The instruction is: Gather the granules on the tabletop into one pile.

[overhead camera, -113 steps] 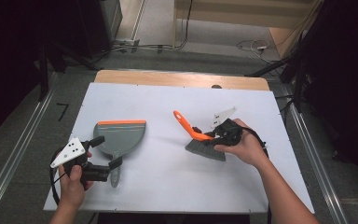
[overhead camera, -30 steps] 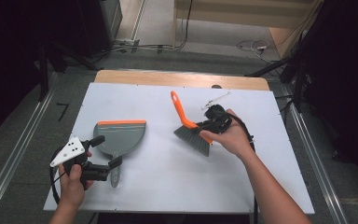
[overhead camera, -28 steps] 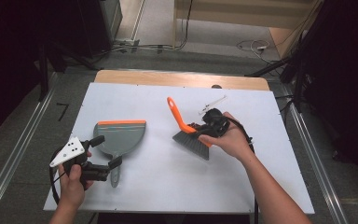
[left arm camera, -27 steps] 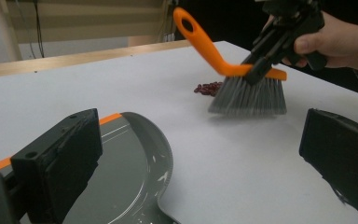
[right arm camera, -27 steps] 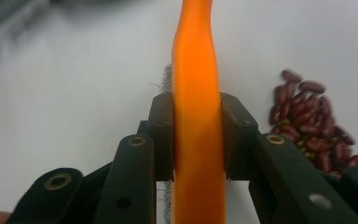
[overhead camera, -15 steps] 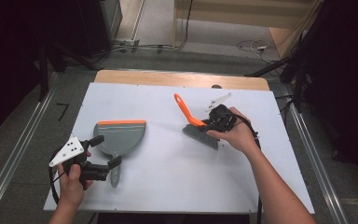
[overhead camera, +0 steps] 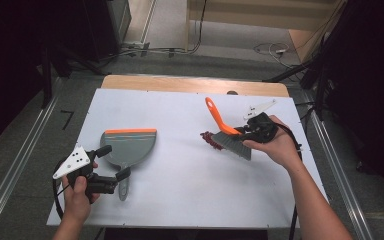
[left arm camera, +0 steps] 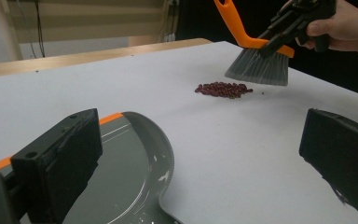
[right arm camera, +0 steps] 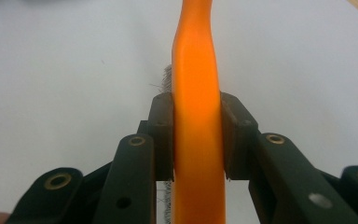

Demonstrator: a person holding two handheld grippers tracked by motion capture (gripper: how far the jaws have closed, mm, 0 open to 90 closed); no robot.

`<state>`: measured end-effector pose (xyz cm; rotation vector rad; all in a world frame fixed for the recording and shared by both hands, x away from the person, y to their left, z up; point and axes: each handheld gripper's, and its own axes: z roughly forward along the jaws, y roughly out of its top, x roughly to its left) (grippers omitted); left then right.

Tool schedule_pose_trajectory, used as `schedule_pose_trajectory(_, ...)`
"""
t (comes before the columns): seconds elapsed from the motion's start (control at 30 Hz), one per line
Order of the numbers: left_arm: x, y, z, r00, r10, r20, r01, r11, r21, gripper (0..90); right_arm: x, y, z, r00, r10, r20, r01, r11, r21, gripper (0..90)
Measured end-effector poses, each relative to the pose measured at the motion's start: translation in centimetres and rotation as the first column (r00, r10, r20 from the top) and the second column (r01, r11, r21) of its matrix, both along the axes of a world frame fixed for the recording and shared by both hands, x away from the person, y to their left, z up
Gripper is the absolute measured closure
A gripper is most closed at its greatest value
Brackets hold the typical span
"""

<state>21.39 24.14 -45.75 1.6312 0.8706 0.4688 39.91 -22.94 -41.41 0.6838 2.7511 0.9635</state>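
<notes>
Beans (overhead camera: 210, 138) lie on white table (overhead camera: 180, 200); right claw (overhead camera: 244, 131) clamps brush (overhead camera: 226, 135), left claw (overhead camera: 114, 162) released.

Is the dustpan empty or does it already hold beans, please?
Empty: the dustpan shows bare grey, while the red beans lie on the table beside the brush.

Orange-handled grey brush (overhead camera: 227, 135), dark-red beans (overhead camera: 209, 138), white table (overhead camera: 180, 190)

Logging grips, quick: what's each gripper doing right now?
Left gripper: open, jaws either side of the dustpan handle.
Right gripper: shut on the brush handle.
</notes>
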Motion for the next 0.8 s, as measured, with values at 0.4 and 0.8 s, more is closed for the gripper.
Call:
schedule_pose_trajectory(0.4,0.1,-0.4,0.0,1.0,-0.007,-0.001,0.007,1.0,-0.001,0.0,-1.7,-1.8,-1.9,0.7546,-0.655,0.043,0.654,0.746,-0.123,68.5)
schedule_pose_trajectory(0.8,0.0,-0.2,0.1,1.0,-0.004,0.005,0.004,1.0,-0.001,0.0,-0.8,3.1,-2.1,0.6783,-0.735,0.005,0.731,0.674,-0.106,69.1)
